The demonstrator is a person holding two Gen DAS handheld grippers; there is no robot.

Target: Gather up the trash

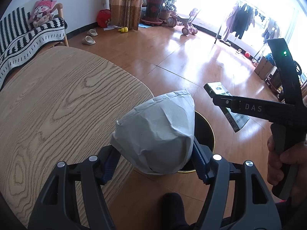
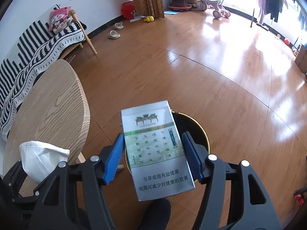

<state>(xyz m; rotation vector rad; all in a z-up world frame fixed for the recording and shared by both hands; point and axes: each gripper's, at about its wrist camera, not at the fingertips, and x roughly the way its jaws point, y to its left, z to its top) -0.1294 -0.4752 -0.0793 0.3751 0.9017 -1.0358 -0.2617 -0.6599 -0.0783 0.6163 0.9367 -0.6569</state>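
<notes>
White crumpled paper [image 1: 155, 134] sits pinched in the left gripper [image 1: 155, 159] above the black gold-rimmed bin [image 1: 205, 134] (beside the wooden table [image 1: 63, 99]). Over the same bin, the right gripper [image 2: 153, 157] has its pads spread, a cigarette pack [image 2: 155, 151] between them.

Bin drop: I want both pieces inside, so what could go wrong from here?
The crumpled paper in the left tool hangs partly over the table edge, not squarely over the bin, so it may miss. The cigarette pack at the right tool sits skewed and could catch the rim.
</notes>
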